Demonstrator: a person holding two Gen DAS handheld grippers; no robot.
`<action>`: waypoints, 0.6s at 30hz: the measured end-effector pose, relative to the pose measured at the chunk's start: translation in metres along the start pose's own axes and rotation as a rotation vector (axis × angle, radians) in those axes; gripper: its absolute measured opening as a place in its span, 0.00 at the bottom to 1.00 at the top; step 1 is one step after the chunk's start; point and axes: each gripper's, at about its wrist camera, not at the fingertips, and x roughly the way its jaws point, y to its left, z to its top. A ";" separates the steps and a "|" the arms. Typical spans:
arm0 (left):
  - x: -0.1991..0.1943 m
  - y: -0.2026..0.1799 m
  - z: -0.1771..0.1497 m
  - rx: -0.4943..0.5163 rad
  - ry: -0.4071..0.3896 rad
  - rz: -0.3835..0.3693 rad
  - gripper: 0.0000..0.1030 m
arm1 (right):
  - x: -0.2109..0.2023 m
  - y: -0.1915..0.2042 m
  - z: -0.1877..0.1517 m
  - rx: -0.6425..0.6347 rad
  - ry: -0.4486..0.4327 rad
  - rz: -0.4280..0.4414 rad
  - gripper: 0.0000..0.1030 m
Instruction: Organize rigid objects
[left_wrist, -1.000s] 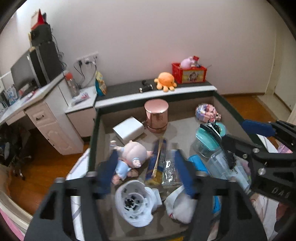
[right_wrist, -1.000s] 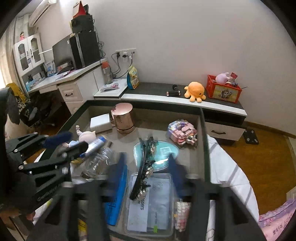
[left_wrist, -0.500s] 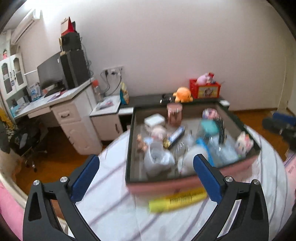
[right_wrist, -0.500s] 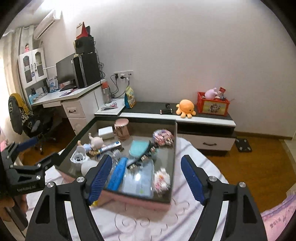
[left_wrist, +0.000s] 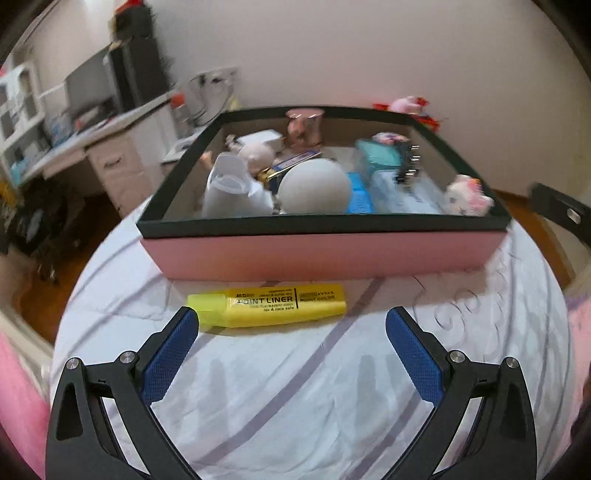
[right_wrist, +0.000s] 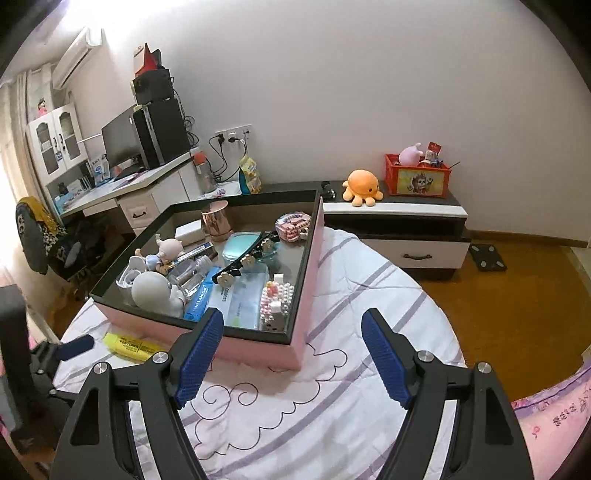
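Yellow highlighter (left_wrist: 267, 304) lying flat on the striped bedspread (left_wrist: 295, 398), just in front of the pink box (left_wrist: 325, 254), lengthwise along its near wall, cap end to the left; looks like the last loose item. Box already holding nearly everything: grey ball (left_wrist: 314, 188), white cup (left_wrist: 229, 188), pig figure (right_wrist: 166, 251), copper tin (right_wrist: 216, 221), teal case (right_wrist: 245, 251), blue tube (right_wrist: 201, 299), black hair clip (right_wrist: 247, 258), bead-covered piece (right_wrist: 277, 301). Mostly done by the look of it; left to do: grab highlighter, drop in box. Left tongs (left_wrist: 291, 321) spread wide after just opening, empty, hovering right behind the highlighter, left tip close to the cap, not touching. Right tongs (right_wrist: 291, 328) also just opened, holding nothing, aimed at the box's near corner. Highlighter body chunky, rigid plastic, black print on the side; should clamp easily across its width.
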 end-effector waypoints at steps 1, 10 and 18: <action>0.003 -0.001 0.001 -0.019 0.001 0.001 0.99 | 0.002 -0.001 0.000 -0.001 0.002 0.001 0.76; 0.024 0.037 -0.010 -0.137 0.068 0.071 1.00 | 0.014 -0.001 -0.004 0.008 0.027 -0.003 0.76; 0.009 0.091 -0.032 -0.167 0.070 0.115 1.00 | 0.020 0.001 0.005 -0.002 0.029 -0.058 0.76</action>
